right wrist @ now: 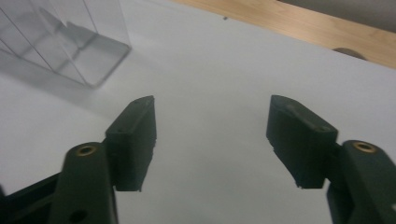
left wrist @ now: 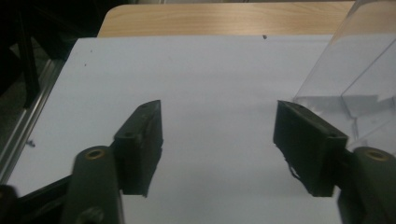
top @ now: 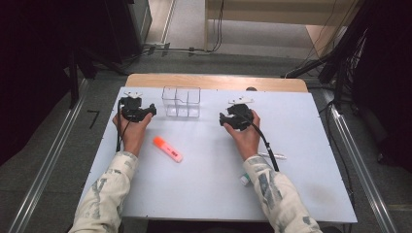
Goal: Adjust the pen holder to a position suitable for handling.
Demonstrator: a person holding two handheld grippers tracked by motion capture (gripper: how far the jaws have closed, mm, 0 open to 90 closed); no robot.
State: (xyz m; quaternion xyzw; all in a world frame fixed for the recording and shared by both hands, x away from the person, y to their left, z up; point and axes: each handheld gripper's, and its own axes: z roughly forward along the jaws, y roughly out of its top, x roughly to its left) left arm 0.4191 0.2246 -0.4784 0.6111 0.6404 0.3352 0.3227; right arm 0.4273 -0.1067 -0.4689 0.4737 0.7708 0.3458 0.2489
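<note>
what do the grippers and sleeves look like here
Both the left gripper and the right gripper are black, each topped by a pale grey three-cornered plate and trailing a black cable. Their jaws are blocky, dark and flat-faced. The sleeves are pale with a grey-green mottled pattern.

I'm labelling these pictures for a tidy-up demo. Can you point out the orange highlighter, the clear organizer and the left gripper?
orange highlighter point(top: 167, 149), high view, middle of its barrel.
clear organizer point(top: 181, 102), high view, its front wall.
left gripper point(left wrist: 218, 140), left gripper view, midway between its fingertips.

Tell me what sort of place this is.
Likely a lab or recording workspace: a white-topped table with metal floor rails on both sides, dark equipment stands and cables on the floor, and a hand-held gripper.
</note>
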